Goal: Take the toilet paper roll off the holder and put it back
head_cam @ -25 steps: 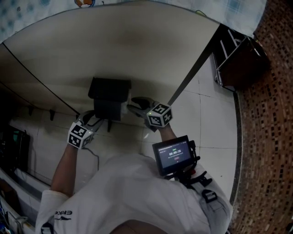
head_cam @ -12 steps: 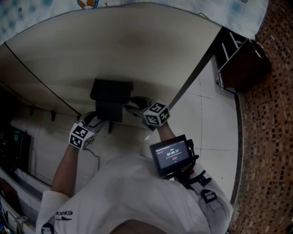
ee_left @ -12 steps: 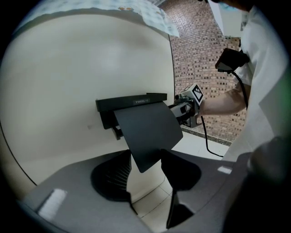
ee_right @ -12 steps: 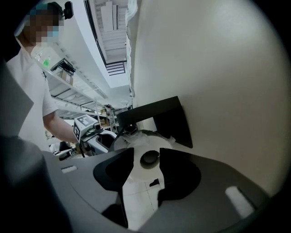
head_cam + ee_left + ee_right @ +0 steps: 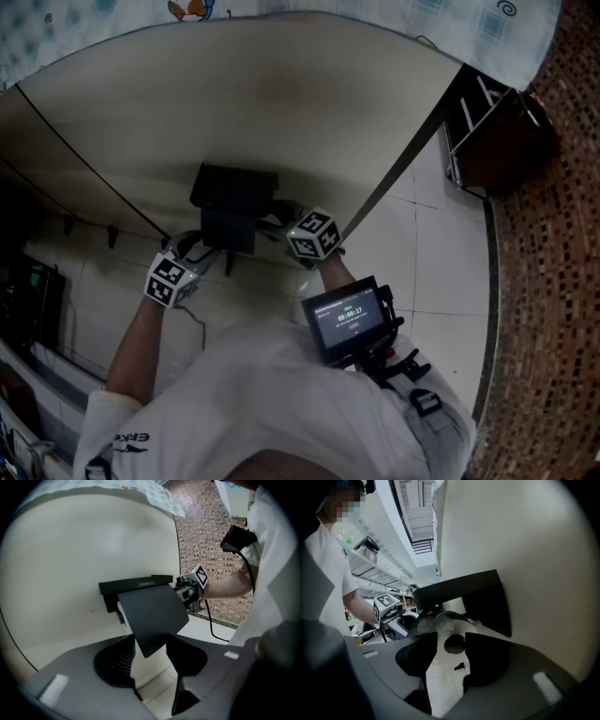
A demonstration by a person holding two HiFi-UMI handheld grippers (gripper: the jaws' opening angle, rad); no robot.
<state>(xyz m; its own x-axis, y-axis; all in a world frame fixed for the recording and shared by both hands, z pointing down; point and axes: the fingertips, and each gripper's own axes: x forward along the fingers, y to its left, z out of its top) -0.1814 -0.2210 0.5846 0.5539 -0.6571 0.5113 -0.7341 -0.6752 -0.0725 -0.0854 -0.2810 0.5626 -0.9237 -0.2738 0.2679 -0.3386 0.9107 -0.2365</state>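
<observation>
A black toilet paper holder [image 5: 232, 199] hangs on the cream wall, its flap lid [image 5: 152, 618] lifted. The white toilet paper roll [image 5: 440, 626] sits under the holder's top, end face and core hole toward the right gripper view; in the left gripper view only a white sliver of the roll [image 5: 121, 614] shows. My right gripper [image 5: 451, 656] is at the roll's end, jaws opening, pads not pressing it. My left gripper [image 5: 150, 660] stands open below the holder, with the flap's lower corner between its jaws. In the head view the left gripper [image 5: 200, 244] and right gripper [image 5: 273, 217] flank the holder.
A dark diagonal strip [image 5: 394, 173] runs down the wall right of the holder. White floor tiles [image 5: 431, 253] and a brown mosaic band [image 5: 548, 281] lie to the right. A dark wire rack [image 5: 492, 131] stands at the upper right. A screen device [image 5: 345, 319] is strapped on the right forearm.
The right gripper has shifted left, closer in under the holder. The left gripper has stayed beside the holder's lower left.
</observation>
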